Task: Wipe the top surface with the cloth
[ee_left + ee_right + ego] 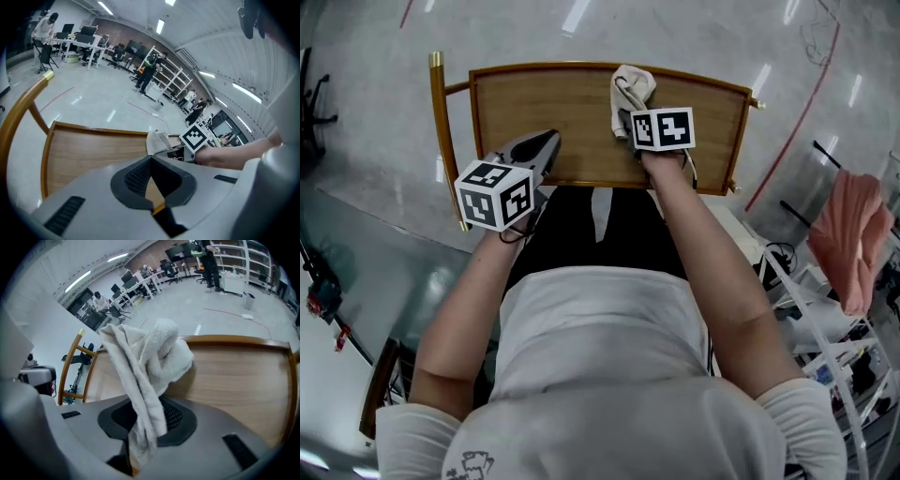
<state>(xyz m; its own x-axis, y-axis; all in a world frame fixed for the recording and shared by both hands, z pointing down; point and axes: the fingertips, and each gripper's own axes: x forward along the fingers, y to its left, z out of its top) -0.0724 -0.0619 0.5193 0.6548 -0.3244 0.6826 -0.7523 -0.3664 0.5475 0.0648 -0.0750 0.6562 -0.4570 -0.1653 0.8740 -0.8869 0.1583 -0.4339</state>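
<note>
The wooden top (562, 98) with its raised brown rim lies in front of me. A crumpled beige cloth (633, 89) is bunched on the top near its far edge. My right gripper (630, 114) is shut on it. In the right gripper view the cloth (150, 352) rises from between the jaws and folds over the wood (234, 376). My left gripper (551, 139) hovers over the near left part of the top, shut with nothing in it. In the left gripper view its jaws (151, 159) meet at the tip, and the cloth (157, 140) shows beyond them.
A brass-tipped post (436, 59) and side rail stand at the top's left. A pink cloth (855, 234) hangs on a rack at the right, above cables and white frames. People (149, 70) and desks (79, 44) are far off on the grey floor.
</note>
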